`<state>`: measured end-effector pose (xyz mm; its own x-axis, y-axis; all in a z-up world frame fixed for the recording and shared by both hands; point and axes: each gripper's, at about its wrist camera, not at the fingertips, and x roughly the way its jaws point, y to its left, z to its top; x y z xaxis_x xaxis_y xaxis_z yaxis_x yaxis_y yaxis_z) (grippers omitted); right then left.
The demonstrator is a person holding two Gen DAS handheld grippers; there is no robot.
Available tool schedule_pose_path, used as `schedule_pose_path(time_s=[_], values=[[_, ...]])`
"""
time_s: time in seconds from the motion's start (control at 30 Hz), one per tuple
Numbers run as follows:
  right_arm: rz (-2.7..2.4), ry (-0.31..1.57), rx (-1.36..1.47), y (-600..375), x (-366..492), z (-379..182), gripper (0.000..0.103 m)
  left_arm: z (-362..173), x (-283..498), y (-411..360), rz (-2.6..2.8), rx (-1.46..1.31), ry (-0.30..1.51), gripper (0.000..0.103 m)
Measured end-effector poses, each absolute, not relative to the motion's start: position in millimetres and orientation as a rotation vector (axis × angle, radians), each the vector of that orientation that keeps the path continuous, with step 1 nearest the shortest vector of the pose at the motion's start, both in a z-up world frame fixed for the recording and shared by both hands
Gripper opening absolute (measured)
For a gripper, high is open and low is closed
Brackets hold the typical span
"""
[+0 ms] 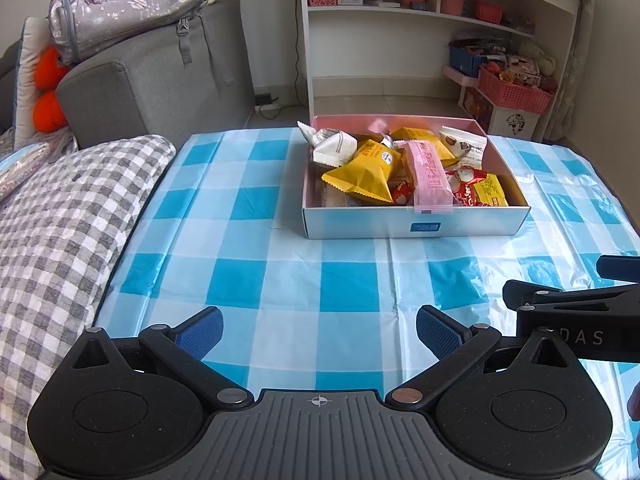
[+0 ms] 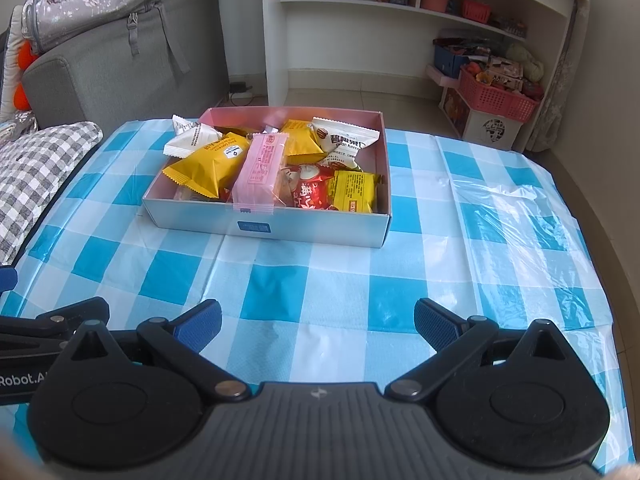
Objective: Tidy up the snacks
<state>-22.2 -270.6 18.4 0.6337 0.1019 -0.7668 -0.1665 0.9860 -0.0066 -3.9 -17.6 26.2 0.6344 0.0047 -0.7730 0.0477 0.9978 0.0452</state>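
Observation:
A shallow white box [image 1: 412,226] [image 2: 280,230] with a pink inside stands on the blue-and-white checked tablecloth [image 1: 280,280] [image 2: 320,288]. It holds several snack packets: yellow ones [image 1: 366,172] [image 2: 208,168], a long pink one [image 1: 430,176] [image 2: 260,172], white ones [image 1: 334,146] [image 2: 344,140] and a red one [image 1: 464,190] [image 2: 310,192]. My left gripper [image 1: 319,334] is open and empty, low over the cloth in front of the box. My right gripper [image 2: 318,328] is open and empty too, beside the left one; it shows at the right edge of the left wrist view [image 1: 576,308].
A grey checked cushion [image 1: 52,240] [image 2: 36,168] lies at the table's left edge. A grey sofa [image 1: 152,84] with a backpack [image 1: 124,4] stands behind it. White shelves [image 1: 432,32] [image 2: 400,20] with pink baskets [image 1: 512,92] [image 2: 496,96] stand beyond the table.

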Motion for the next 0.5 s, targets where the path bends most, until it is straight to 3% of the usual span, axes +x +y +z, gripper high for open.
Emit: schedule_pose_path(time_s=[0.5], values=[[0.154, 0.872, -0.080, -270.7, -22.1, 18.0, 0.103, 26.0, -4.2, -17.2, -0.023, 0.064, 0.887, 0.103]])
